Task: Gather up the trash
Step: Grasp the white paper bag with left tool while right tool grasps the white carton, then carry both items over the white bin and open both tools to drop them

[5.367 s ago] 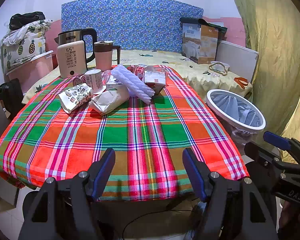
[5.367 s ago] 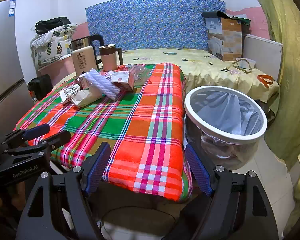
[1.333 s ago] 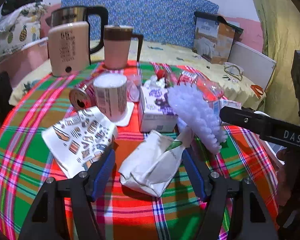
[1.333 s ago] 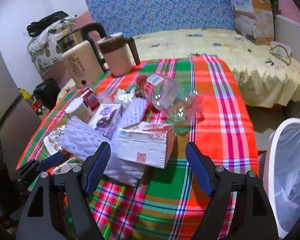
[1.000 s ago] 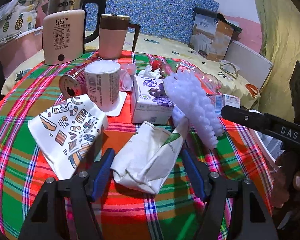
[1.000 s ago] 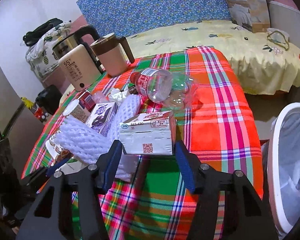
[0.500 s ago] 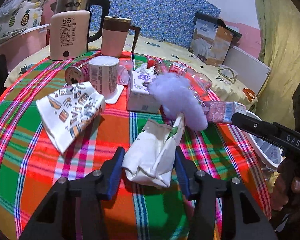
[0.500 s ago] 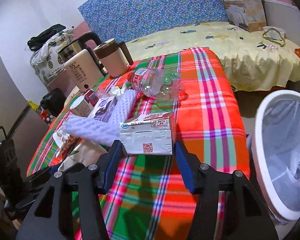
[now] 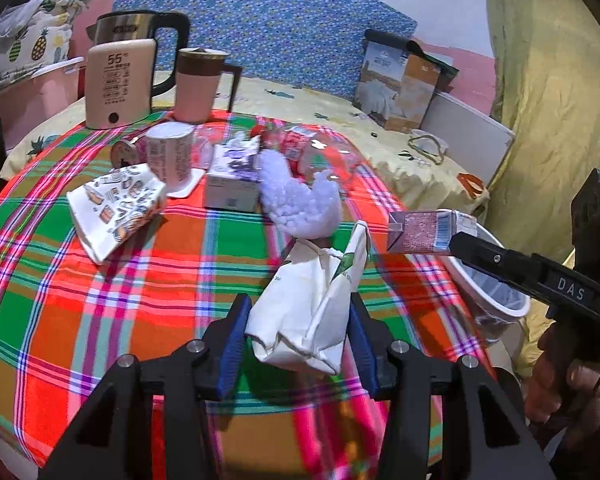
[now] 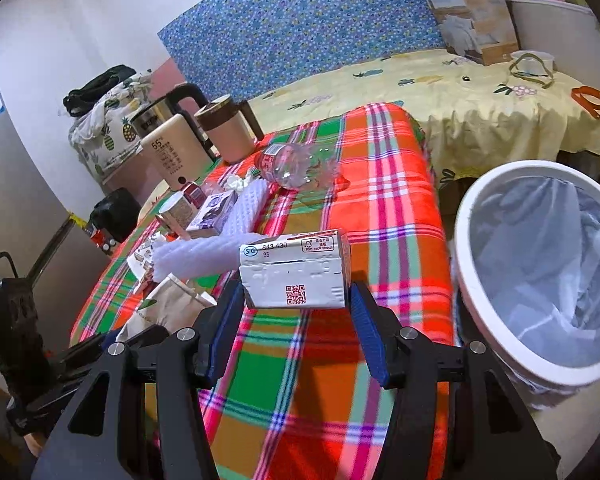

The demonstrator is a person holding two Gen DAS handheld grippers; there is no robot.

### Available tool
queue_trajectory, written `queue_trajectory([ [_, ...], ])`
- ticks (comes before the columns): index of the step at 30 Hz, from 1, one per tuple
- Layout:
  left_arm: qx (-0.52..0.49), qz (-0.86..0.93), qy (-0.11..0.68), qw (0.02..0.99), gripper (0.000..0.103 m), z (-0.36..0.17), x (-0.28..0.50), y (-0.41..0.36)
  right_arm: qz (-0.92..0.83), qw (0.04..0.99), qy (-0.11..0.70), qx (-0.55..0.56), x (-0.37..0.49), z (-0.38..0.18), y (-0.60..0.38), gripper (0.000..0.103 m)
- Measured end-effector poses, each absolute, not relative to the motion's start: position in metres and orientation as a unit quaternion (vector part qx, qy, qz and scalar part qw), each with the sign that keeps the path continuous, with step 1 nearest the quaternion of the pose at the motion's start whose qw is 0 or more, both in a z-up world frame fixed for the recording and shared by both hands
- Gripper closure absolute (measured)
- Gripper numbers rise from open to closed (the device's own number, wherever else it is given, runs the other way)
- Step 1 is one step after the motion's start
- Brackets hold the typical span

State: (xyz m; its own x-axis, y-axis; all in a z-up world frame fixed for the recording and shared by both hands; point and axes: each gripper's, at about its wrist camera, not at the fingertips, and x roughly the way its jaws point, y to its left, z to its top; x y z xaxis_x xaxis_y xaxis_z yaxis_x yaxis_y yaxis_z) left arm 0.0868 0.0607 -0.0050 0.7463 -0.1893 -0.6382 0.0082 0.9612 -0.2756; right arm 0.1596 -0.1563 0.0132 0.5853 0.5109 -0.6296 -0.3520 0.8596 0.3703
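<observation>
A crumpled white paper bag sits clamped between the left claw's blue pads, a drink carton in the right claw's.

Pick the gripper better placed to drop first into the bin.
Right. The right gripper holds the carton beside the bin; the left gripper, holding the paper bag, sits further over the table.

White wall behind. Blue floral headboard panel stands against it, above a bed in a yellow pineapple-print sheet. Yellow-green curtain hangs at the right. Desk under a red, green and pink plaid cloth. Grey refrigerator door at the left. Dim indoor light.
</observation>
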Motion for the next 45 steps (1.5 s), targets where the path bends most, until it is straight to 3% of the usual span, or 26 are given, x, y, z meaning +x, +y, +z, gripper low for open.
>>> queue_trajectory([
  [22,-0.111,-0.054,0.327,0.937,0.054,0.026,0.070,0.036,0.235,0.896,0.354,0.131,0.143,0.019,-0.194,0.047],
  [45,-0.033,-0.219,0.346,0.912,0.053,0.021,0.160,-0.131,0.090,0.917,0.360,0.149,0.135,0.003,-0.298,0.047],
])
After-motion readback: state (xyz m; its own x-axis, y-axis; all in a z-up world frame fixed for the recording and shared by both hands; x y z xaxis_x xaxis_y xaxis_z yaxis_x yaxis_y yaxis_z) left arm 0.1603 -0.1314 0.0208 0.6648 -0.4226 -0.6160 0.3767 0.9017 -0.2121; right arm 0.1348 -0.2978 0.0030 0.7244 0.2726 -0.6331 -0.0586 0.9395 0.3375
